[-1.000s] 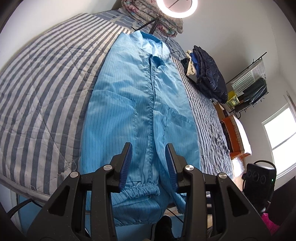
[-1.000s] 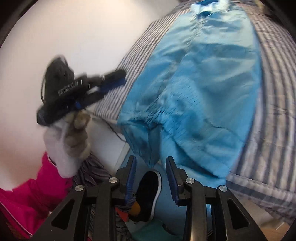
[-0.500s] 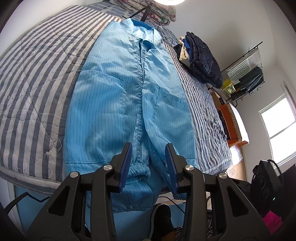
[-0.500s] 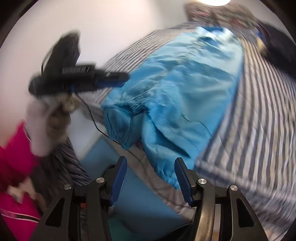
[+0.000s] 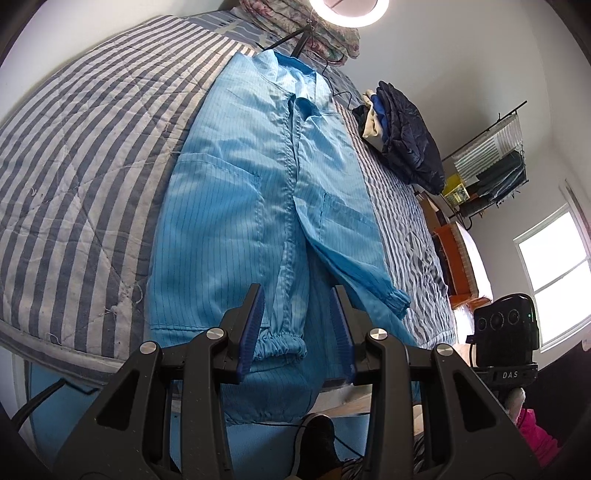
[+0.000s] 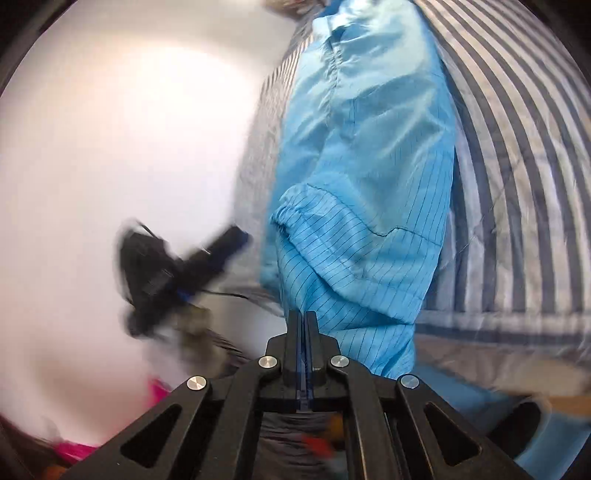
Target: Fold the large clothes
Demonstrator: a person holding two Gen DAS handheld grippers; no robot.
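Note:
A large light-blue pinstriped garment lies front-up along the striped bed, collar far, hem hanging over the near edge. Its sleeves lie down the front, one elastic cuff between my left fingers' line of sight, the other cuff out to the right. My left gripper hovers open above the hem, holding nothing. In the right wrist view my right gripper has its jaws closing tight, pads pressed on the hanging hem edge of the garment. The left gripper shows there as a dark blur.
A dark puffy jacket pile sits on the bed's far right. A ring light and folded quilt are at the head. A rack and window stand right. A shoe is on the floor below.
The right gripper spread wider, swung in to the garment's hem and snapped shut, rolling as it went. The left gripper stayed open and nearly still. One cuff now lies further right.

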